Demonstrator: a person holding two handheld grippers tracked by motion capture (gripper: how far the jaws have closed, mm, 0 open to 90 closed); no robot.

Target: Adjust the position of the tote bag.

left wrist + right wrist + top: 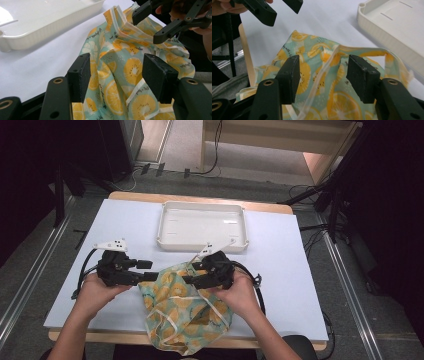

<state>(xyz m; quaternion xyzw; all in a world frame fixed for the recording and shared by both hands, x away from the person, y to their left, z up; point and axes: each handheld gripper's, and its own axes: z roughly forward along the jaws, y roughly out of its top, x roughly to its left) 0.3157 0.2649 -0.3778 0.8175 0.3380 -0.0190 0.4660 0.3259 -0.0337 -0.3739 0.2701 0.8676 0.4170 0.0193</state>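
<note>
The left gripper [150, 277] is held with jaws apart at the left edge of the cloth [185, 312], which is crumpled on the table [280, 270] near its front edge. The right gripper [189, 279] is spread open over the cloth's top, nothing pinched. A tray [202, 245] is set behind.

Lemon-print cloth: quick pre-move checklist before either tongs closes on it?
1. Left tongs open, cloth between the jaws, pads not pressing: ok.
2. Right tongs open over a pale hem strip, nothing gripped: ok.
3. Cloth fully on the table: not ok, its near part hangs over the front edge.
4. White tray empty, apart from the cloth: ok.
5. Cloth flat: not ok, bunched.
</note>
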